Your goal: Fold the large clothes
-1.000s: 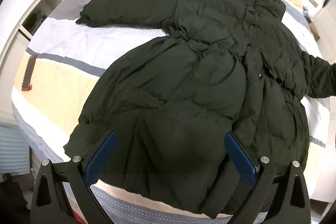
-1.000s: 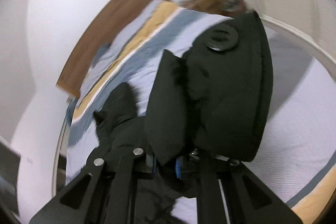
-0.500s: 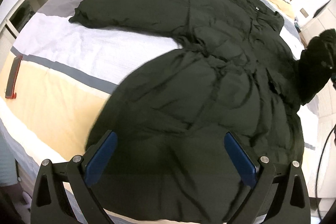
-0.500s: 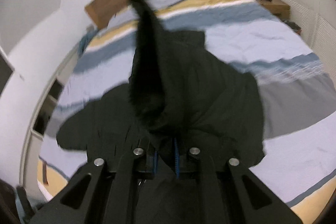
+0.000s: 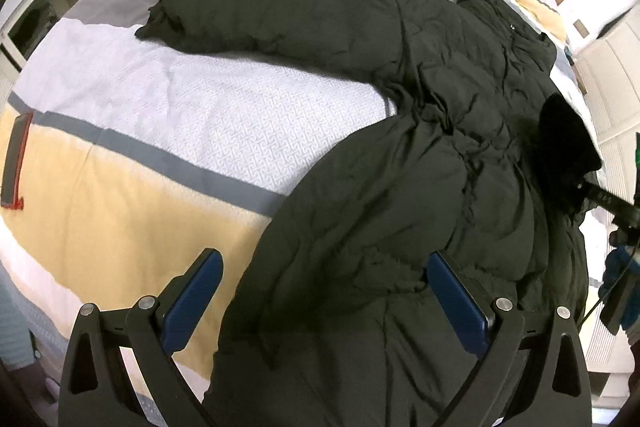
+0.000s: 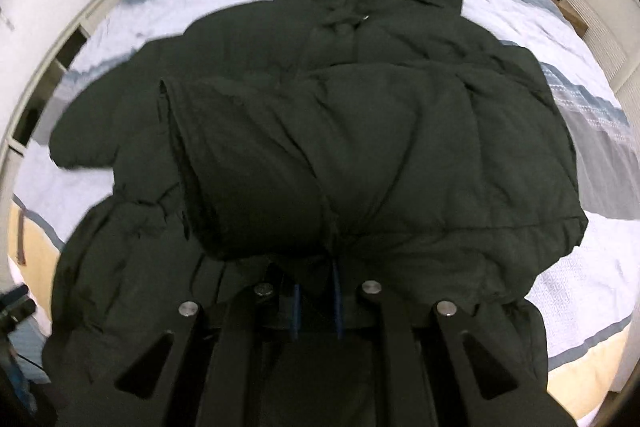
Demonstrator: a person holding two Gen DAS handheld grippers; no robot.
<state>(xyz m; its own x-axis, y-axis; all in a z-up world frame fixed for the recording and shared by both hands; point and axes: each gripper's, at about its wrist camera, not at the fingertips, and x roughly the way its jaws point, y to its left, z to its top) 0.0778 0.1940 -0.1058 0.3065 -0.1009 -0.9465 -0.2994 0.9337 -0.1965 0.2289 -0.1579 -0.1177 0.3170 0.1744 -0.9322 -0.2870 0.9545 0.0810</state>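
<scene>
We swung the right gripper (image 6: 316, 303) inward, sleeve (image 6: 320, 163) now folded across the coat (image 6: 400, 27) chest; left gripper (image 5: 324, 303) drifted left.

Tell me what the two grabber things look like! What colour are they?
Each hand-held gripper is black, with two flat angular fingers that have triangle-shaped holes cut in them. Round silver bolts dot the joints. The left hand-held gripper has bright blue pads on the inside of its fingers. The right hand-held gripper shows only thin blue edges of its pads.
</scene>
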